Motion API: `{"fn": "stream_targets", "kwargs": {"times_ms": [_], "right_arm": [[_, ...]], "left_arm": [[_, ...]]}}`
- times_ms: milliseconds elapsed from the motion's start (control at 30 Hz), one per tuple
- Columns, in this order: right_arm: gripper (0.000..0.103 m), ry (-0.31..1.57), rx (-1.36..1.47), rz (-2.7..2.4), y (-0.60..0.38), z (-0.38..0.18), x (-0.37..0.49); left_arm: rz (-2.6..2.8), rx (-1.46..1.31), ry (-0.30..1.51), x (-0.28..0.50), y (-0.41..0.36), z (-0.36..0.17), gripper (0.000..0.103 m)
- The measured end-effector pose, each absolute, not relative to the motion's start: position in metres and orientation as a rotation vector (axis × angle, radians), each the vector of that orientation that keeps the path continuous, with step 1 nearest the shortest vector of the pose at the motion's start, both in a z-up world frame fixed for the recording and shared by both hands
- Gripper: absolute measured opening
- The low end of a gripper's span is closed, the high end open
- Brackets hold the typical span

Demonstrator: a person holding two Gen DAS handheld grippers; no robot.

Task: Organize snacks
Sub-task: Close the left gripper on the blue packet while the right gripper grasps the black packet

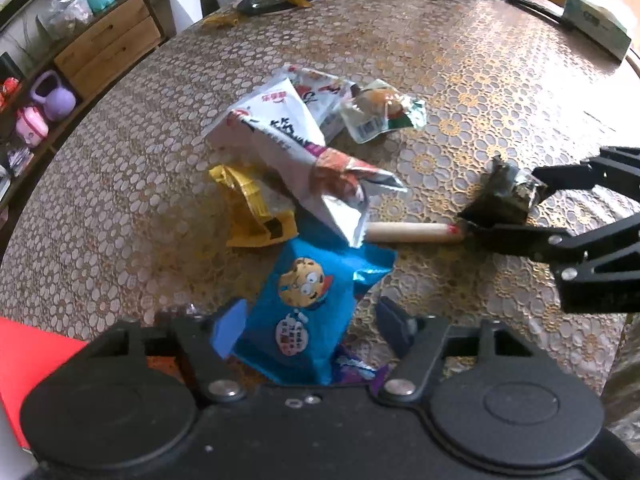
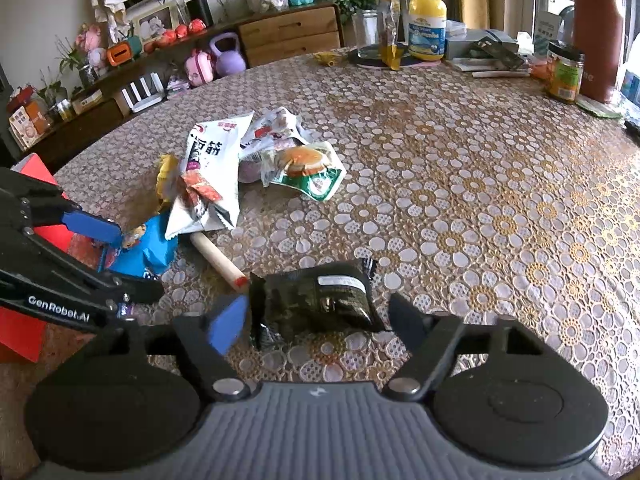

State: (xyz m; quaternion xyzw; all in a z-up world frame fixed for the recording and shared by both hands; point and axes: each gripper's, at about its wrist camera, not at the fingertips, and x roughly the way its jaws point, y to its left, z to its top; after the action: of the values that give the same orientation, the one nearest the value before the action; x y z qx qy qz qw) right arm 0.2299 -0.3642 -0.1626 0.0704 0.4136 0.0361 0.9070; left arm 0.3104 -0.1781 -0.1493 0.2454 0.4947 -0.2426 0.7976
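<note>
- Left wrist view: left gripper point(image 1: 310, 320) jaws apart around blue packet point(image 1: 304, 300), not yet clamped.
- Right gripper point(image 2: 320, 316) jaws apart around dark packet point(image 2: 320, 298); next, both likely need squeezing before lifting.

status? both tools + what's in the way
Left tool straddling blue cookie packet, pads not pressing. Right tool open around dark green packet. White snack bag overlaps sausage stick beside both.
</note>
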Motion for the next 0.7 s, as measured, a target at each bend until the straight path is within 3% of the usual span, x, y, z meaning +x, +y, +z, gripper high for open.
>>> {"fn": "stream_targets", "kwargs": {"times_ms": [233,700], "right_arm": [[0.055,0.845,0.151,0.058,-0.362,-0.159,0.225],[0.053,0.794,0.179,0.053,-0.363,-0.121,0.19]], "left_arm": [[-0.503,0.456,1.077,0.313,-0.175,-0.144,0.043],[-0.488,0.343,1.046,0.285,-0.162,-0.111,0.041]]}}
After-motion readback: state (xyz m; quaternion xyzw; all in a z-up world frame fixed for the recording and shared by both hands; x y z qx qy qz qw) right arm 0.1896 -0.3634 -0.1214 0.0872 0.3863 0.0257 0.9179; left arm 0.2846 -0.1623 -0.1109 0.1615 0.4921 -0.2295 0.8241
